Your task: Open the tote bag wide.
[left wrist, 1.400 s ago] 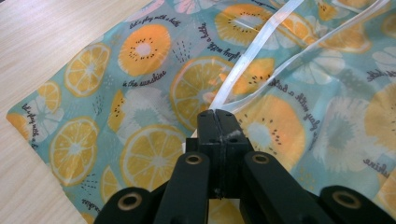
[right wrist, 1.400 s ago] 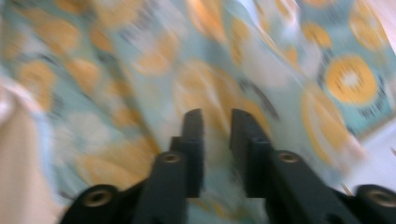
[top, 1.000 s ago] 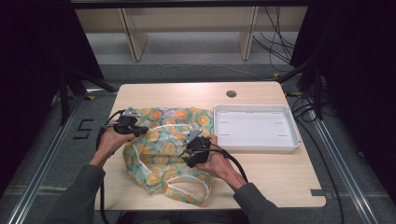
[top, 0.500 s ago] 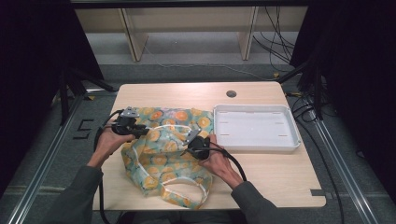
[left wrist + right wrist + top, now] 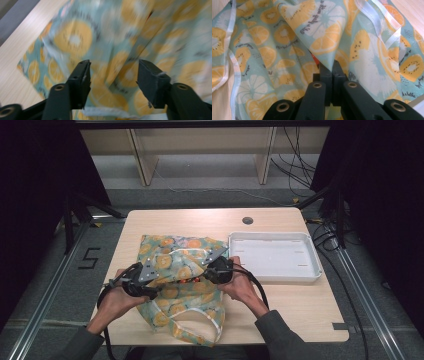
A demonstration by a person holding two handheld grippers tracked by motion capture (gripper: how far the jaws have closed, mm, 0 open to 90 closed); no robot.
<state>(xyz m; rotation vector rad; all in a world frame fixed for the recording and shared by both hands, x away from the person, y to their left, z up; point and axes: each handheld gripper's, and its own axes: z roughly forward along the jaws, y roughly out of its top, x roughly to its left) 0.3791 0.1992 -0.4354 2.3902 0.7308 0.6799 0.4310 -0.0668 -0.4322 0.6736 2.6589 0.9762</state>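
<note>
Dark walls and a grey floor surround a light wooden table (image 5: 300, 310), with pale shelving legs at the far side. On its right half sits a white tray (image 5: 274, 256), and a small dark round cap (image 5: 247, 220) is set in the tabletop just beyond it. Left of the tray lies a fruit-print cloth bag (image 5: 175, 292), teal with orange and kiwi slices, crumpled across the middle of the table, its white handles (image 5: 210, 317) trailing toward the near edge.

At the bag's right side the right gripper (image 5: 216, 270) has its 2 jaws pressed together on a fold of the fabric; in the right gripper view (image 5: 332, 72) that fold rises to a peak out of the closed jaws, and something orange-red shows in the gap beneath the cloth. At the near left the left gripper (image 5: 142, 281) hovers over the bag's left part. In the left gripper view (image 5: 113, 75) its 2 jaws stand apart, having just been opening, with the blurred cloth behind them and nothing pinched between the pads.
</note>
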